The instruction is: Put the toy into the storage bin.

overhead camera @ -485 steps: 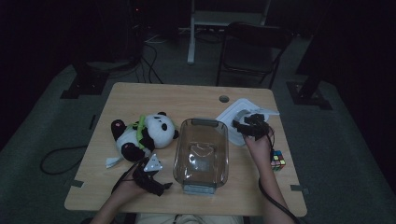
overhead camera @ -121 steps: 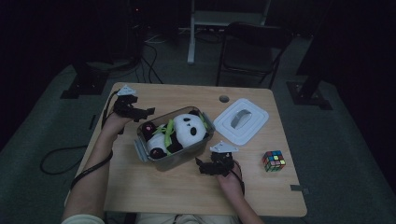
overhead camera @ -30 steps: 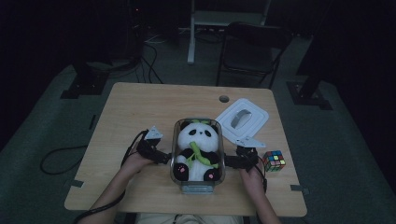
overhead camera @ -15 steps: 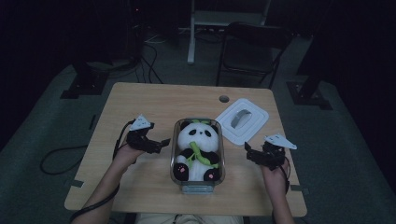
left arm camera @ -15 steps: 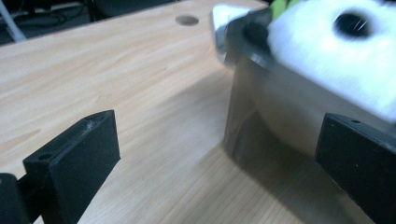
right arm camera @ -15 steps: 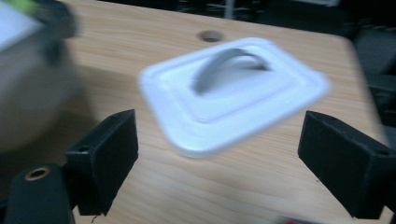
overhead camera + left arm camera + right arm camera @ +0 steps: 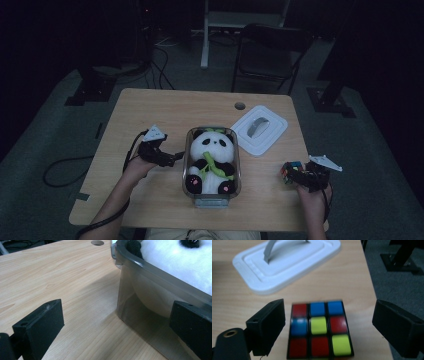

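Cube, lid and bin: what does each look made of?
The puzzle cube between the right gripper's open jaws looks like hard plastic: a black frame with glossy coloured tiles. The lid seems matte white moulded plastic with stepped ridges and a grey handle. The bin looks like smoky translucent plastic; the panda's plush shows faintly through its wall.

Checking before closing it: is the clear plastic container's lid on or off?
Off. The white lid lies on the table beside the clear plastic container, panda plush exposed.
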Tool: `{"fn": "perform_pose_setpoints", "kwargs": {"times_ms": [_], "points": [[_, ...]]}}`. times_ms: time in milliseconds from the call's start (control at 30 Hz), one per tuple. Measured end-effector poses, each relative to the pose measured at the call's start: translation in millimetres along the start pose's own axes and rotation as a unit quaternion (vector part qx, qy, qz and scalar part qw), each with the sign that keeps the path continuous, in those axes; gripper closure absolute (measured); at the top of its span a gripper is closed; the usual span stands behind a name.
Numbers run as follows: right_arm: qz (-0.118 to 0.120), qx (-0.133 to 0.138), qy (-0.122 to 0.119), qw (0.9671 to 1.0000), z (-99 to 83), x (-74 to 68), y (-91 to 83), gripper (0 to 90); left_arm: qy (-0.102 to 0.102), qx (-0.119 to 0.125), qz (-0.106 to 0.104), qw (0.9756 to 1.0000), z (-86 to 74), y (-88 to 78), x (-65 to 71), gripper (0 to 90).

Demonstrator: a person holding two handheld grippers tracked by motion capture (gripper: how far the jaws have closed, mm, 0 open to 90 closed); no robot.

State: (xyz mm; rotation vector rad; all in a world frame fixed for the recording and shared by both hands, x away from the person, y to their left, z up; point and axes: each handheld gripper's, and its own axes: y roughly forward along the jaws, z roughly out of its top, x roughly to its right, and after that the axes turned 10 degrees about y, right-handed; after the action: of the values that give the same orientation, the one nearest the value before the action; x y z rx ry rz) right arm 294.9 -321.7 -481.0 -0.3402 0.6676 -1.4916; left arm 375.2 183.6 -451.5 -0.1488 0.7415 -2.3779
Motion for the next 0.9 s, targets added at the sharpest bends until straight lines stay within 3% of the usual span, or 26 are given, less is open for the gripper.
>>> {"fn": "perform_pose_setpoints", "kwargs": {"times_ms": [67,233,433,533,667,900], "points": [[0.010,-0.011,0.008,0.9999,-6.1,1.1,0.4,11.5,0.001,0.001,0.000,1.0000,-0.1,-0.1,0.1,0.6],[0.015,-0.034,0.001,0.9993,-16.2,-1.8,4.3,14.8,0.000,0.000,0.001,1.0000,-1.6,-0.2,0.1,0.6],[0.009,-0.060,-0.019,0.9980,-21.7,-0.9,11.2,32.4,-0.003,0.000,0.001,1.0000,-3.3,-1.2,-0.9,0.6],[0.007,-0.065,-0.037,0.9972,-20.2,-1.9,11.0,33.6,-0.002,0.000,0.002,1.0000,-3.4,-2.0,-2.1,0.6],[0.007,-0.068,-0.045,0.9967,-17.6,-4.5,11.0,33.8,-0.003,0.001,0.004,1.0000,-2.7,-3.8,-3.5,0.6],[0.028,-0.061,-0.064,0.9957,-5.8,-16.4,2.5,33.8,-0.001,0.016,0.006,0.9999,8.0,-11.7,-6.8,0.6]]}}
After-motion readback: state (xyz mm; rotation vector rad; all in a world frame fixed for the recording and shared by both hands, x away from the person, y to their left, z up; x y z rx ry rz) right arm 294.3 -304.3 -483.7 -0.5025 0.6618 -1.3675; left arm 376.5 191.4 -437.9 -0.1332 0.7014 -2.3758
